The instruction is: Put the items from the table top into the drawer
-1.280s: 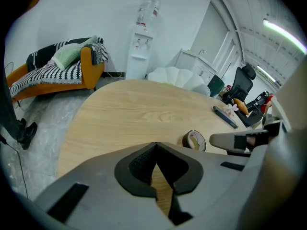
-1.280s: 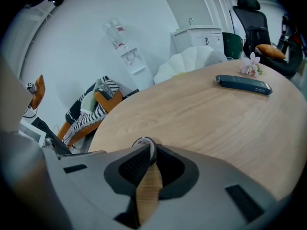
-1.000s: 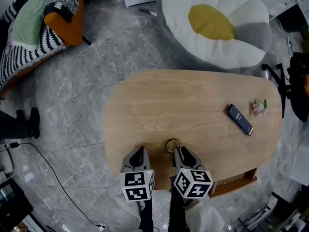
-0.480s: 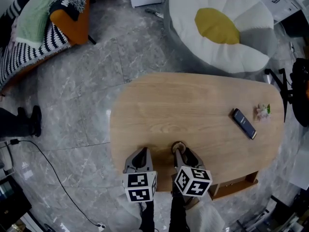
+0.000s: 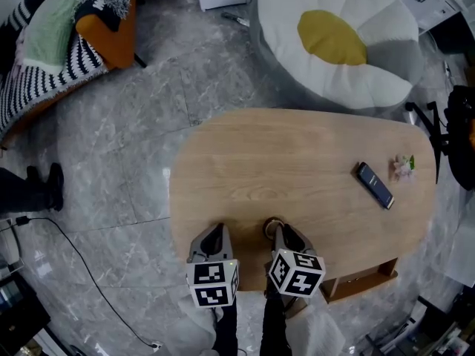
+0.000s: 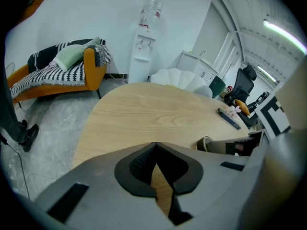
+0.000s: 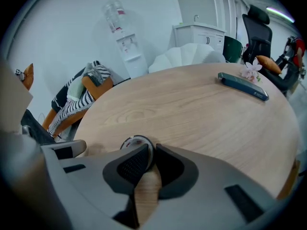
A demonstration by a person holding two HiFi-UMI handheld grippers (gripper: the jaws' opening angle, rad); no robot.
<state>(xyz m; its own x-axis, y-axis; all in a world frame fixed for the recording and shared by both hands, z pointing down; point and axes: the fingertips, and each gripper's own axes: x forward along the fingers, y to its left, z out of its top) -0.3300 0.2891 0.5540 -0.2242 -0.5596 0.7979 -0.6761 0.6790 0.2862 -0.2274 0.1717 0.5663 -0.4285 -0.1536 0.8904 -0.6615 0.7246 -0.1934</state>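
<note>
Now the jaws of my right gripper (image 7: 147, 153) have just been closing and pinch the rim of the small round roll (image 7: 132, 142) at the near edge of the table (image 5: 297, 162). My left gripper (image 6: 154, 146), beside it, is closed and empty.

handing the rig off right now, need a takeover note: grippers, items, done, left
Left gripper: shut, empty, at the table's near edge.
Right gripper: jaws have just been closing and now pinch the rim of the small ring, which sits on the table.
Dark phone and small flower: far right of the table.
Done: nothing stowed.
Left: all three items go into the drawer, which seems to jut out below the near right edge.
</note>
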